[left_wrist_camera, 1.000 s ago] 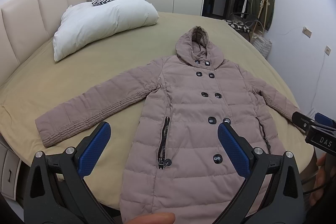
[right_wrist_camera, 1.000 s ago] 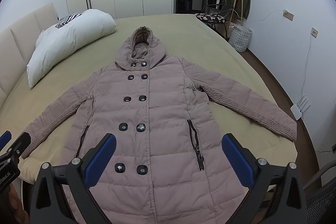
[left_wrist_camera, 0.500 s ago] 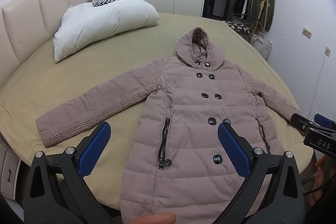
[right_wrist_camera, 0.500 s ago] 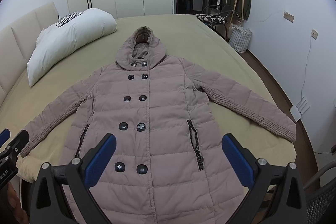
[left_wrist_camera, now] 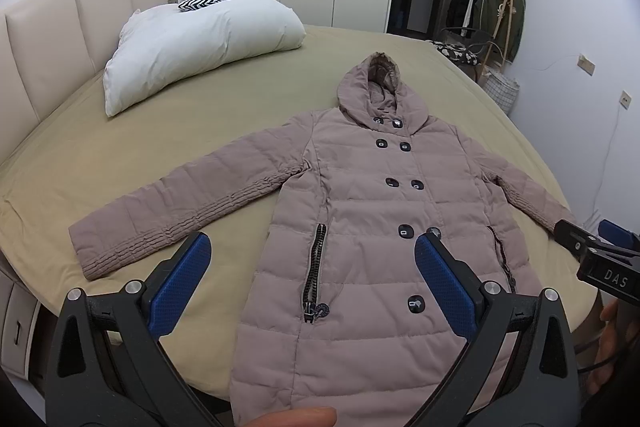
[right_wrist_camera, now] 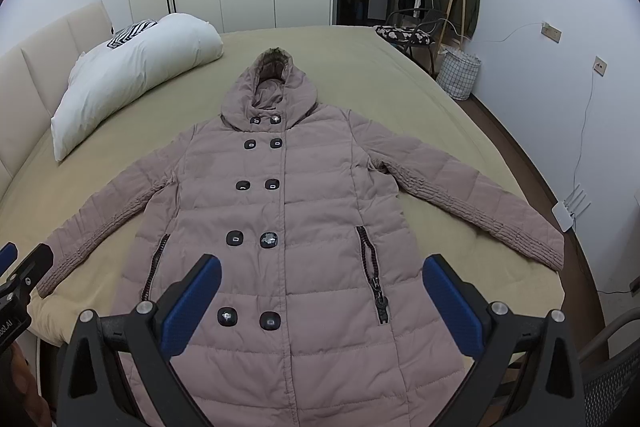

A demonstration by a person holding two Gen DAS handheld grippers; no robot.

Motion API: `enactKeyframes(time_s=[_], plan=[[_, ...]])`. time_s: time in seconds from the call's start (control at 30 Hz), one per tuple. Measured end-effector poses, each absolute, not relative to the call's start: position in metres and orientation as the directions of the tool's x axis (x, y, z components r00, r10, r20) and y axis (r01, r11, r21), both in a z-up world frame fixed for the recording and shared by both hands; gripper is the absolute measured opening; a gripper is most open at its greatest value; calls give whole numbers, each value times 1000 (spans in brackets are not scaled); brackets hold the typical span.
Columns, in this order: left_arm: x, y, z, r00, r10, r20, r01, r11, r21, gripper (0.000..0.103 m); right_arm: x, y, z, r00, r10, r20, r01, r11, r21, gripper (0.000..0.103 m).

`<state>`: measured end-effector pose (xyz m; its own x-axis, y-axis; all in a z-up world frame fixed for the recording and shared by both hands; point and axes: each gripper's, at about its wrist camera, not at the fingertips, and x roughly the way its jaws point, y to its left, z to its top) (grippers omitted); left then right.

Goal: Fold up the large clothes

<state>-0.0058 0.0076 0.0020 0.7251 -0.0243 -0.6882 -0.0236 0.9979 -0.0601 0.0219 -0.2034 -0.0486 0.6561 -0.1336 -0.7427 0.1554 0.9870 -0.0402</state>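
The padded coat [right_wrist_camera: 304, 227] lies flat, buttoned and face up on the bed [right_wrist_camera: 360, 67], sleeves spread left and right, hem nearest; both the left gripper [left_wrist_camera: 308, 275] and right gripper [right_wrist_camera: 320, 287] hover wide apart, empty; thick slippery filling could spring a fold open, and a thin pinch may slip.

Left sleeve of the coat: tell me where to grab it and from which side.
Grip the cuff of the left sleeve, coming in from the outer bed edge with the left gripper. The sleeve lies flat and angled outward on the bed, so its gathered end is the free, liftable edge for folding inward.
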Motion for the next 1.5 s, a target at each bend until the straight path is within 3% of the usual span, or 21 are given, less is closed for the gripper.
enactKeyframes(time_s=[1.2,1.37,1.5], plan=[[8,4,-22,698,-15,-716,-36,998,-56,103,30,-216,-68,620,-133,-773,165,986,-37,103],[20,0,-37,672,-77,-737,0,995,-104,103,37,-271,-84,635,-35,-772,229,963,145,103],[46,1,-62,592,-204,-780,18,971,-239,103,37,-365,-116,675,9,-737,385,849,362,103]])
